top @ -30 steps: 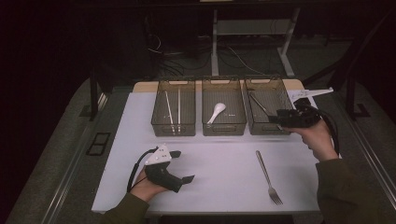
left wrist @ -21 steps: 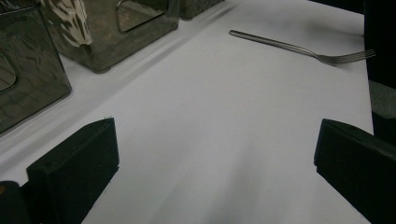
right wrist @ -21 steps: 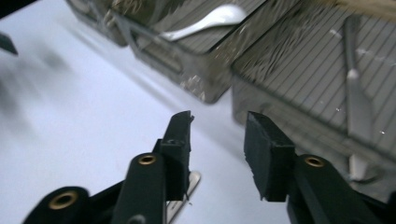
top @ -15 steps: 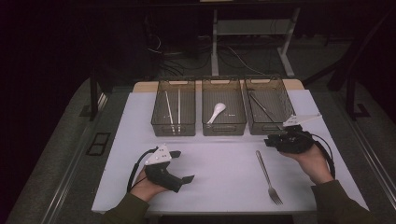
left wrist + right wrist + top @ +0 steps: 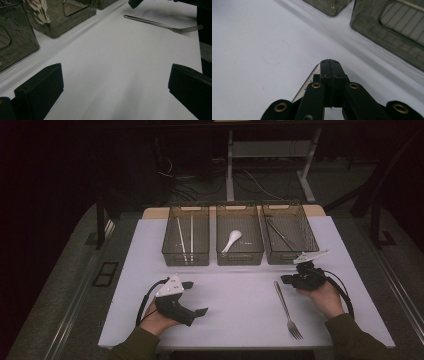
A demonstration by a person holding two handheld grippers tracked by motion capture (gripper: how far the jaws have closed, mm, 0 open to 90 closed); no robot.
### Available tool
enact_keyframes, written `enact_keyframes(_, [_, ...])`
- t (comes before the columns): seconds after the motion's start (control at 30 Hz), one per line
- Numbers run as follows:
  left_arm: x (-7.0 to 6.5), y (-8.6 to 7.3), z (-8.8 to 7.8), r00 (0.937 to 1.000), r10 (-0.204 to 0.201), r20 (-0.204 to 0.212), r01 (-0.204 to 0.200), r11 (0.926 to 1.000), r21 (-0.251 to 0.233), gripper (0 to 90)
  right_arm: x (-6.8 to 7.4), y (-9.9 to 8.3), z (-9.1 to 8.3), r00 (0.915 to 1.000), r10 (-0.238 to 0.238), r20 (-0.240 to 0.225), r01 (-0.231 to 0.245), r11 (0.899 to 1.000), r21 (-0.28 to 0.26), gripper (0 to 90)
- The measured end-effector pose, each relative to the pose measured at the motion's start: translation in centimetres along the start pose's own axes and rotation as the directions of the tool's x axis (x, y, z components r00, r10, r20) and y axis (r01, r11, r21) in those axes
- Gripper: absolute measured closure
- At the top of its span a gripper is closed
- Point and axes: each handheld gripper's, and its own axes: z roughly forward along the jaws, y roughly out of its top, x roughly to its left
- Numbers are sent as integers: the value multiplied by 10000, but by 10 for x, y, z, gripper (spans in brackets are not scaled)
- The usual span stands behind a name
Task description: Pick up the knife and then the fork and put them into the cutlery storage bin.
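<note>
Right gripper [image 5: 288,280] down from bins to fork [image 5: 286,307] handle end; jaws just closing, now together, tips over handle, nothing clamped. Left gripper [image 5: 200,311] resting, jaws wide, empty. Risk: shut tips skid off flat handle, fork spins away.

Probably a lab — dim room, white table [image 5: 240,320], floor cables [image 5: 250,182]
</note>
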Motion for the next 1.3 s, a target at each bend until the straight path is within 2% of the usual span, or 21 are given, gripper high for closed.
enact_keyframes(0.33, [0,0,0,10000,-1,0,1,10000,1,0,0,-1,15,9999,143,93,-146,9993,357,898])
enact_keyframes(0.77, [0,0,1,10000,-2,0,2,10000,9,0,4,2,21,9999,121,-115,-117,9994,340,898])
enact_keyframes(1.0, [0,0,1,10000,3,1,-3,10000,2,0,17,7,28,9985,-73,-537,93,9993,363,898])
enact_keyframes(1.17, [0,0,0,10000,7,1,-7,10000,7,0,33,12,34,9949,-544,-847,583,9973,445,898])
enact_keyframes(1.3, [0,0,0,10000,-2,-1,2,10000,0,0,48,16,39,9879,-998,-1184,1063,9931,498,898])
